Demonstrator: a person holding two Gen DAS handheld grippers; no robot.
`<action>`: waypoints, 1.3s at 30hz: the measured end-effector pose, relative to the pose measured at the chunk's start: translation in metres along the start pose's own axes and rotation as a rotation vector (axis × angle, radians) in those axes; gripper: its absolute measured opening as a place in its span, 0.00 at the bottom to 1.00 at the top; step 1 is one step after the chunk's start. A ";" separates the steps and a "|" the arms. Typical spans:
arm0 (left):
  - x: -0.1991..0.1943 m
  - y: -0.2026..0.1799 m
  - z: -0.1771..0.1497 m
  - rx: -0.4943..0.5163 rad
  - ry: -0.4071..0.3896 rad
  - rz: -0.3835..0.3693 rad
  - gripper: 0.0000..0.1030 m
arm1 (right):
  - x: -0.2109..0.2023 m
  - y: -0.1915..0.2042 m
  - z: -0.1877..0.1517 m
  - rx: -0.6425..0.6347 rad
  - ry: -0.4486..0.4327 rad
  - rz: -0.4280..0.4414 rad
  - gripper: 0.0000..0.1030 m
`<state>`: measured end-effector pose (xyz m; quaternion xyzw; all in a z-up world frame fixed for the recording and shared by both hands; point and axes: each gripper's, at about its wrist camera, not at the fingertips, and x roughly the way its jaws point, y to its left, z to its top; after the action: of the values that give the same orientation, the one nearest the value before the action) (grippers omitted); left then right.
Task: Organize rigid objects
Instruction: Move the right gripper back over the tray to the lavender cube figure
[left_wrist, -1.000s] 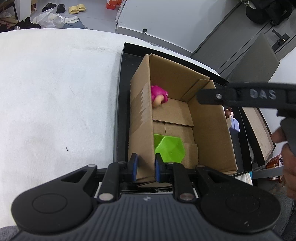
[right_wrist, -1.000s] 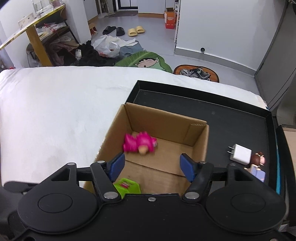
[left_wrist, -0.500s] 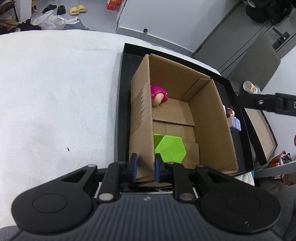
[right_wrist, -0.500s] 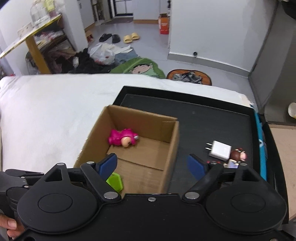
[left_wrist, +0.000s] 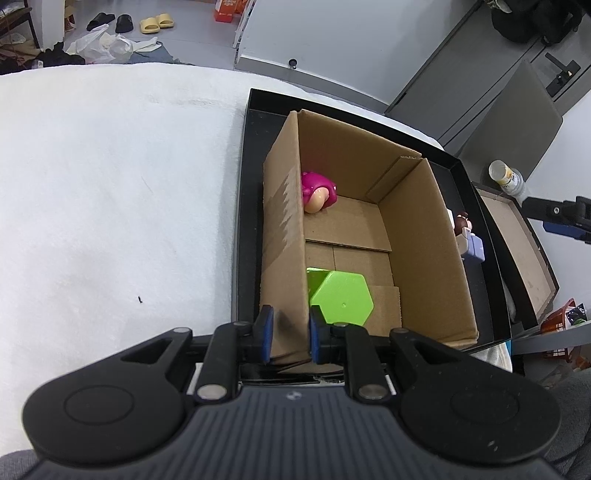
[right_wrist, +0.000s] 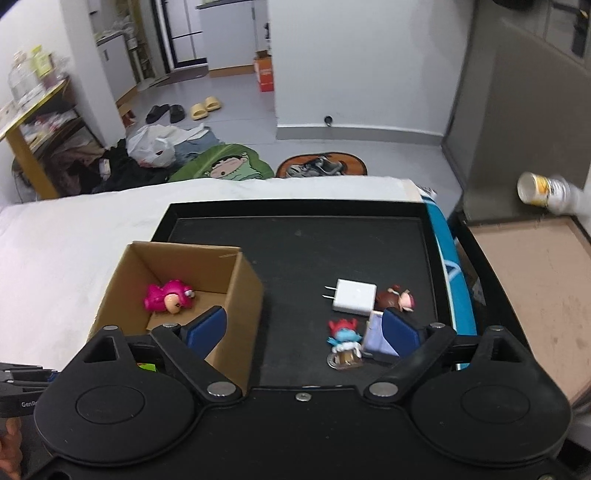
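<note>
White surface (left_wrist: 110, 192) is carrying a black tray (right_wrist: 295, 236) at its right side. Cardboard box (left_wrist: 424, 236) is standing in the tray's left half, open top, its left wall running along the tray's left rim.

Left gripper (left_wrist: 288, 334) is pinching the box's left wall at the near corner, one blue pad outside, one inside. Right gripper (right_wrist: 303, 325) is hovering over the tray's near edge with fingers spread wide; its left finger (right_wrist: 207, 326) is sitting above the box's right wall, its right finger (right_wrist: 400, 330) is overlapping the toys on the tray floor, gripping nothing.

Inside the box: green hexagon piece (left_wrist: 341, 297) is lying at the near left corner, just beside the inner pad; pink toy (left_wrist: 317, 190) is lying at the far left corner against the wall.

On the tray floor, toward the right rim: white charger (right_wrist: 354, 295), prongs pointing left; brown figure (right_wrist: 395, 299) touching its right side; lilac block (right_wrist: 376, 339) just nearer, partly hidden by the right finger; small blue-and-red figure (right_wrist: 343, 338) standing beside it on a round base.
</note>
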<state>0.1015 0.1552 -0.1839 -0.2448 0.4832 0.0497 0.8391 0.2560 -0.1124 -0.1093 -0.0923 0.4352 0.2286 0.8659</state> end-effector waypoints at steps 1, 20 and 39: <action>0.000 0.000 0.000 0.001 0.000 0.001 0.17 | 0.000 -0.004 -0.001 0.009 0.002 0.000 0.89; 0.000 -0.006 0.000 0.021 -0.013 0.037 0.17 | 0.054 -0.066 -0.019 0.186 0.088 -0.002 0.80; 0.007 -0.009 0.003 0.014 0.007 0.066 0.17 | 0.121 -0.082 -0.017 0.254 0.188 -0.067 0.68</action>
<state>0.1102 0.1477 -0.1855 -0.2230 0.4944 0.0730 0.8370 0.3453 -0.1519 -0.2189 -0.0175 0.5366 0.1329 0.8332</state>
